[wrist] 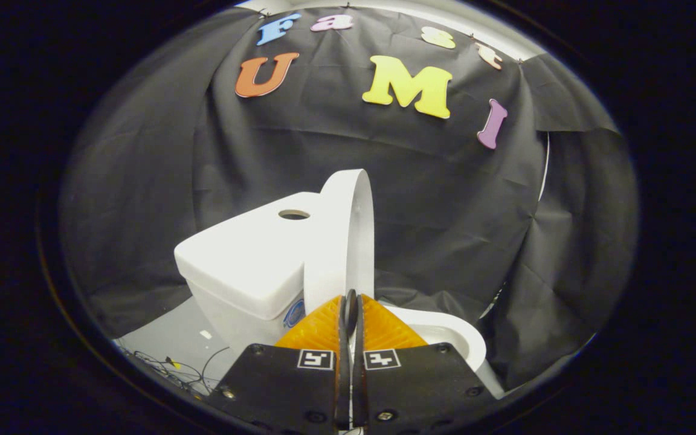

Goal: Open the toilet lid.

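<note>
A white toilet stands ahead of me, its tank (pixel 245 260) to the left of my fingers. The toilet lid (pixel 348 241) stands almost upright against the tank, seen nearly edge-on. Its front rim runs down into the narrow gap between my two orange fingers. My gripper (pixel 351 302) is shut on that rim, the black pads pressed close together. To the right of the fingers, the white seat and bowl rim (pixel 454 338) lie uncovered. The fingers hide the lower part of the lid.
A round hole (pixel 293 214) sits in the tank's top. Loose cables (pixel 167 365) lie on the grey floor (pixel 167 335) left of the toilet. Black cloth hangs close behind and to the right of the toilet.
</note>
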Demonstrator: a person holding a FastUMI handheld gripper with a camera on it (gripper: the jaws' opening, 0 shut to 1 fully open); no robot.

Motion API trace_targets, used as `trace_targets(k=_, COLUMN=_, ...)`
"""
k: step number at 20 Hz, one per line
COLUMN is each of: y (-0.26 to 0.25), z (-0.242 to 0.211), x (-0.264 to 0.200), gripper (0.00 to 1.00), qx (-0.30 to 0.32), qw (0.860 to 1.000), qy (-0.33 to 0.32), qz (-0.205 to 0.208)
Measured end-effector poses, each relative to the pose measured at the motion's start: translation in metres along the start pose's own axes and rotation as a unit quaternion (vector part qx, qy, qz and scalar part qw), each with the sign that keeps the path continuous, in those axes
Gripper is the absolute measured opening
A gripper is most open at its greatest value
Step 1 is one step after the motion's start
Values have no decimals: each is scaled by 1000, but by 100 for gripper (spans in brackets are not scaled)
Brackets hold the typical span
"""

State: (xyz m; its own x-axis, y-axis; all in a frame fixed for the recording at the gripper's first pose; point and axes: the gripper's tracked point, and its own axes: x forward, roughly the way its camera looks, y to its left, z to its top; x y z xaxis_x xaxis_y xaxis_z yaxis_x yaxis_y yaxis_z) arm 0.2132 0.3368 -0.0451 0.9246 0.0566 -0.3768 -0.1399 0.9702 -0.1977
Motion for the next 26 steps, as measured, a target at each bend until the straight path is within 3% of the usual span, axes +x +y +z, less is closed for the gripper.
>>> trace_targets(k=3, y=1, z=-1, x=-2, gripper=12, qx=2, qw=999, qy=11, qz=40)
trace_targets(k=5, y=-3, z=12, x=-16, gripper=28, qx=24, qw=996, qy=-7, qz=84)
trace_targets(k=6, y=-16, z=24, x=-31, gripper=36, qx=33, qw=995, qy=-30, qz=88)
trace_targets(k=7, y=-32, z=37, x=-44, gripper=58, qx=37, qw=994, qy=-59, qz=84)
trace_targets(k=12, y=-103, z=68, x=-111, gripper=100, qx=51, qw=982, qy=-164, qz=79)
trace_targets(k=19, y=-202, z=29, x=-161, gripper=100, qx=57, qw=974, qy=-217, qz=38)
trace_targets(k=24, y=-251, z=-12, x=-166, gripper=100, qx=92, qw=970, qy=-223, qz=14)
trace_targets(k=26, y=-270, z=-33, x=-153, gripper=100, qx=91, qw=977, qy=-194, qz=-8)
